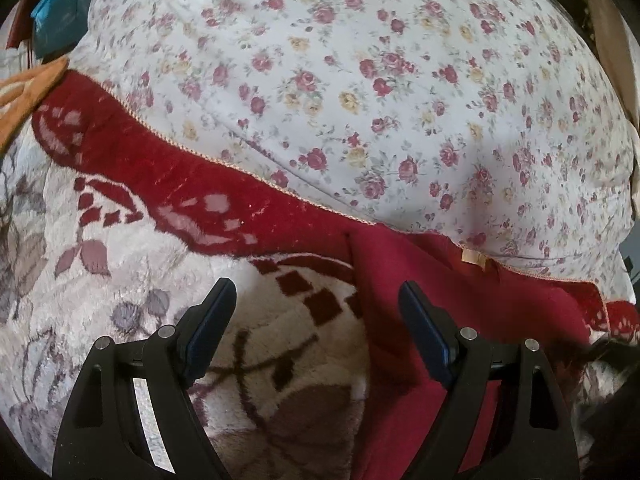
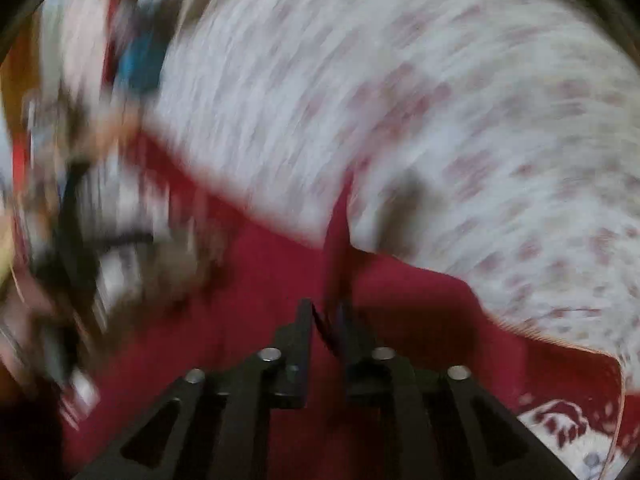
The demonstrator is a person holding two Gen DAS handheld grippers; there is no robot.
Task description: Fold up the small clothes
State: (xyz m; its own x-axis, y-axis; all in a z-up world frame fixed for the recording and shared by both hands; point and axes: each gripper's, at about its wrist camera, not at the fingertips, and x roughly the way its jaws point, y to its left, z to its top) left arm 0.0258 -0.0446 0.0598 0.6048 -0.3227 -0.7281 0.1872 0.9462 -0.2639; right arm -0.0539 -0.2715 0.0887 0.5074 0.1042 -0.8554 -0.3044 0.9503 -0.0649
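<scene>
A dark red garment [image 1: 460, 300] lies on the plush blanket at the lower right of the left wrist view, a small tan label near its upper edge. My left gripper [image 1: 316, 284] hovers open over the garment's left edge and the blanket, with nothing between its fingers. The right wrist view is heavily motion-blurred. There the red garment [image 2: 260, 280] fills the lower middle. My right gripper [image 2: 325, 306] has its jaws close together, and a raised ridge of the red cloth [image 2: 338, 232] runs up from between the fingertips, so it looks pinched.
A cream plush blanket [image 1: 120, 272] with a red border and leaf pattern lies under the garment. Beyond it spreads a white sheet with small roses [image 1: 360, 80]. A blue bag [image 1: 60, 8] and an orange cloth [image 1: 24, 88] sit at the far left.
</scene>
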